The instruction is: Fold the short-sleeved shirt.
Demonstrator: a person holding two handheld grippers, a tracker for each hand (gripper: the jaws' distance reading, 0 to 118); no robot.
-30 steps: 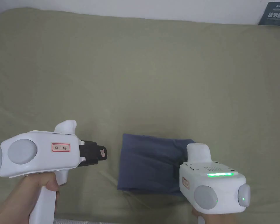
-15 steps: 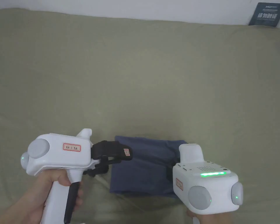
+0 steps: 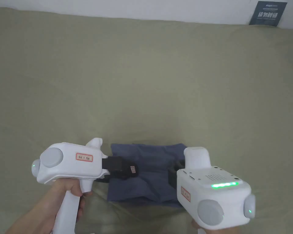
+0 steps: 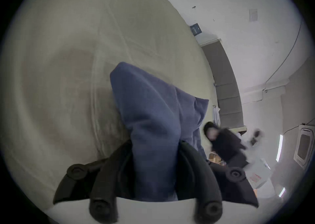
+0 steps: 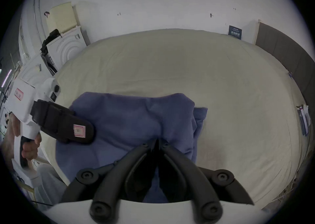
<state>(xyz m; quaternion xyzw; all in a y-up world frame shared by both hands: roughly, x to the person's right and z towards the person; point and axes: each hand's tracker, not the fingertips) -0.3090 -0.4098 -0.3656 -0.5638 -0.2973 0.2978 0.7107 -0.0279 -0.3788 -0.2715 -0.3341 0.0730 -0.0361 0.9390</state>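
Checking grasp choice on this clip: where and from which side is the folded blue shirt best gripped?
By its two short side edges, one gripper from each side. The shirt lies as a compact folded rectangle on the green sheet, so its thick layered ends suit a pinch. The left gripper comes from the left and has that edge between its fingers; the right gripper is closed at the right end.

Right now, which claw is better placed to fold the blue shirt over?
Probably the left claw: a thick fold of the shirt fills the gap between its jaws. The right claw has closed tips that seem to pinch only a small pucker.
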